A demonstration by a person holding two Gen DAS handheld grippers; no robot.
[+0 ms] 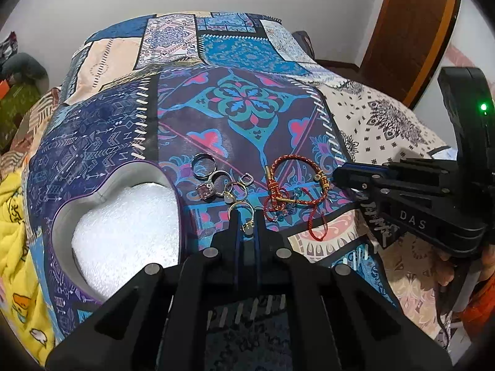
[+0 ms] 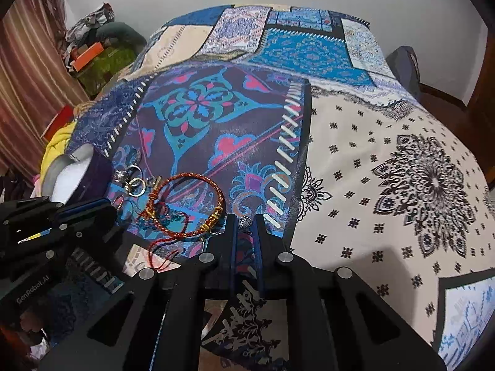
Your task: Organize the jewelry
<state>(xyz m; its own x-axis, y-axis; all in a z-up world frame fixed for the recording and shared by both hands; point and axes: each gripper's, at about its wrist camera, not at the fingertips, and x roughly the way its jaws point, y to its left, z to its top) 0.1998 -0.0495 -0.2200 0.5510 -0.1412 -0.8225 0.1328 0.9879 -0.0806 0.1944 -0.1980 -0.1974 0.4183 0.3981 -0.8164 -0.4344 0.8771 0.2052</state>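
A heart-shaped box [image 1: 62,213] with a white foam lining lies open on the patchwork bedspread; it also shows in the right wrist view [image 2: 92,170]. Several rings [image 1: 216,182] lie right of it, then red braided bracelets [image 1: 294,185] with gold clasps. My left gripper [image 1: 247,221] is shut on a gold ring with a pale stone [image 1: 248,227]. My right gripper [image 2: 246,221] is shut on a small silver bead [image 2: 246,222], just right of the bracelets [image 2: 191,204]. The right gripper also shows in the left wrist view [image 1: 349,176].
The patchwork bedspread [image 2: 371,170] covers the whole bed. A yellow blanket [image 1: 15,247] lies at the left edge. A wooden door [image 1: 411,31] stands at the far right, clutter [image 2: 92,52] beside the bed at the far left.
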